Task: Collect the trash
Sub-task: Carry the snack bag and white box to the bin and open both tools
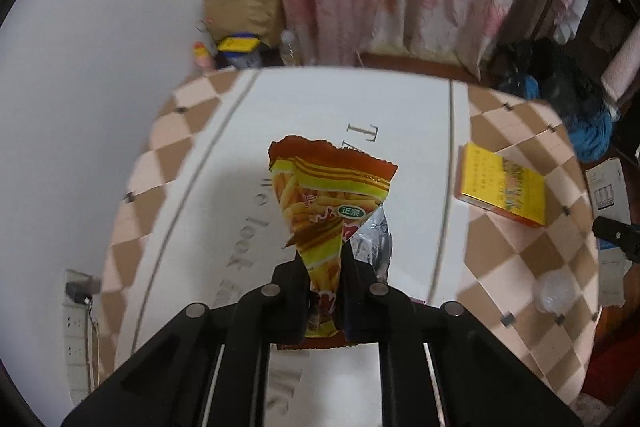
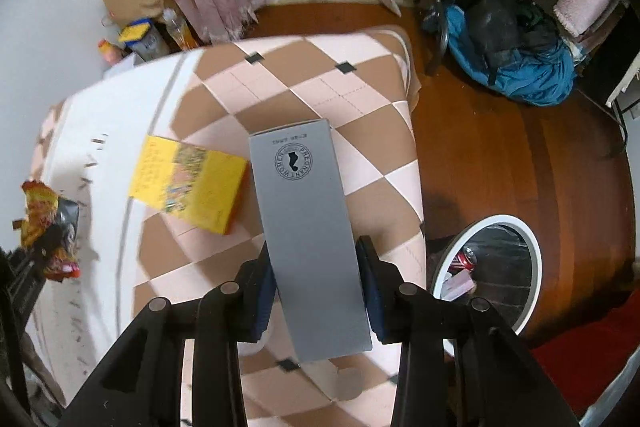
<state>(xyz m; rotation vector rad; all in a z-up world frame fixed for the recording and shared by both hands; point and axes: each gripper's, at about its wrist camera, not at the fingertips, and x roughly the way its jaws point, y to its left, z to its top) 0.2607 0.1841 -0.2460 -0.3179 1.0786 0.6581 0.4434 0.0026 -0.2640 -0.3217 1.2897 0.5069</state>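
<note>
Two hand-held grippers: left hand-held gripper [image 1: 323,255] clamps one torn snack wrapper [image 1: 328,199]; right hand-held gripper [image 2: 316,269] grips one grey carton [image 2: 308,227], both above the desk [image 2: 320,83]. One yellow box [image 2: 190,183] lies on its checked cloth. Trash bin [image 2: 486,275] on wood floor, contents partly cut off.

The table [image 2: 312,75] is blocked near its middle by a yellow box [image 2: 188,183]; bare cloth is seen around the box on every side. Just off the table's right edge, open wood floor is occupied by a bin [image 2: 490,267], its mouth unobstructed. Beyond the table's far-left corner, clutter [image 1: 236,43] is stacked against the wall.
</note>
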